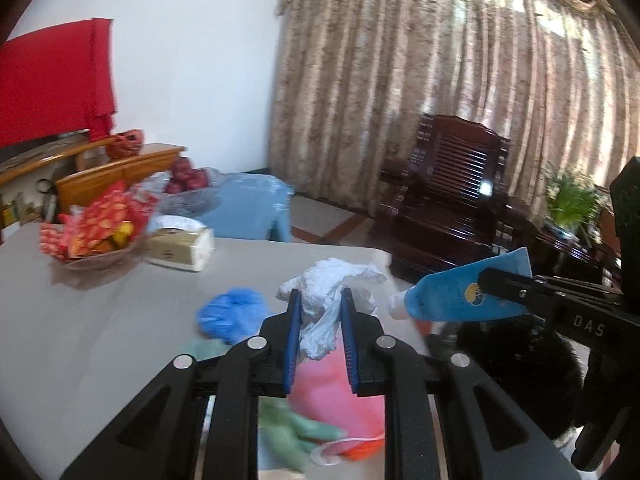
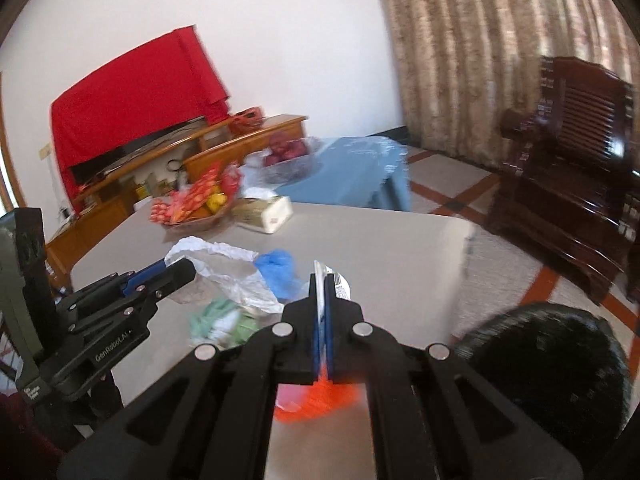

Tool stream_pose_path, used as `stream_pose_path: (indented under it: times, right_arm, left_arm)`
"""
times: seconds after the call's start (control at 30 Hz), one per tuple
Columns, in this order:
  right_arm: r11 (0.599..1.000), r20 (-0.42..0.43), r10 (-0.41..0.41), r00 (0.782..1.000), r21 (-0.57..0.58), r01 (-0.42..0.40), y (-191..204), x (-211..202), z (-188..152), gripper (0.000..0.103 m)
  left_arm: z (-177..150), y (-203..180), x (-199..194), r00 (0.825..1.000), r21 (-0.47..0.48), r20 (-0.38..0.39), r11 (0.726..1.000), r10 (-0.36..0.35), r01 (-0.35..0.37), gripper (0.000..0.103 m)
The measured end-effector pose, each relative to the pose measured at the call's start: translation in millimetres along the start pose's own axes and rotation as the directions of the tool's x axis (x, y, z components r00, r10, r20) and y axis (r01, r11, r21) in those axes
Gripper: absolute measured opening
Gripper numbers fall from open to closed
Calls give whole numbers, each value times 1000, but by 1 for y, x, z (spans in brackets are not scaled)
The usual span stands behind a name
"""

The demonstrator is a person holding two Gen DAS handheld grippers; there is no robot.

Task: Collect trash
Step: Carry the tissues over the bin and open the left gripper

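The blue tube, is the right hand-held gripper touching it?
Touching. The left wrist view shows the right hand-held gripper clamped shut on the blue tube's flat end.

Tissue box point(image 1: 182, 249) right of snack bowl point(image 1: 96, 240) on table point(image 1: 100, 320).

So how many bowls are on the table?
2. One bowl with red and yellow snack packets sits at the table's far left beside the tissue box. A glass bowl of red fruit is behind it. Others may be hidden behind the claws.

Blurred green item point(image 1: 296, 432) under left tongs point(image 1: 320, 300).
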State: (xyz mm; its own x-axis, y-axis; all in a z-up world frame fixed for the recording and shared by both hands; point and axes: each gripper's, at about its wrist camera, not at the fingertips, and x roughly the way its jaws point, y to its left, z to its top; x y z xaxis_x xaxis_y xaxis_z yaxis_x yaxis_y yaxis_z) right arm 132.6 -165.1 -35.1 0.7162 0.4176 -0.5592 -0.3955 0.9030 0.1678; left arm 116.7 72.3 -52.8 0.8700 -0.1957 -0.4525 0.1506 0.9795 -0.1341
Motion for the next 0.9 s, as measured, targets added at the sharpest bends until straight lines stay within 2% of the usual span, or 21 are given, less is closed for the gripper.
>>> stream_pose_path:
  times: [0.2, 0.37, 0.53, 0.67, 0.9]
  right_arm:
    - [986, -6, -141, 990, 92, 141, -65, -41, -33, 1]
    - [955, -30, -264, 964, 132, 265, -112, -66, -63, 1]
    - [922, -81, -343, 936, 160, 352, -147, -73, -96, 1]
    - [902, -158, -363, 918, 187, 389, -168, -60, -126, 1]
    - [886, -255, -343, 904, 231, 402, -180, -40, -163, 2]
  left_arm:
    - [-7, -70, 21, 992, 57, -17, 990, -125, 126, 19]
    - [-17, -125, 38, 978, 105, -38, 972, -206, 209, 19]
    - [-31, -171, 56, 963, 148, -89, 953, -255, 266, 19]
    - [-47, -196, 79, 947, 158, -170, 941, -272, 298, 19]
    - [-71, -207, 104, 920, 161, -277, 930, -278, 329, 21]
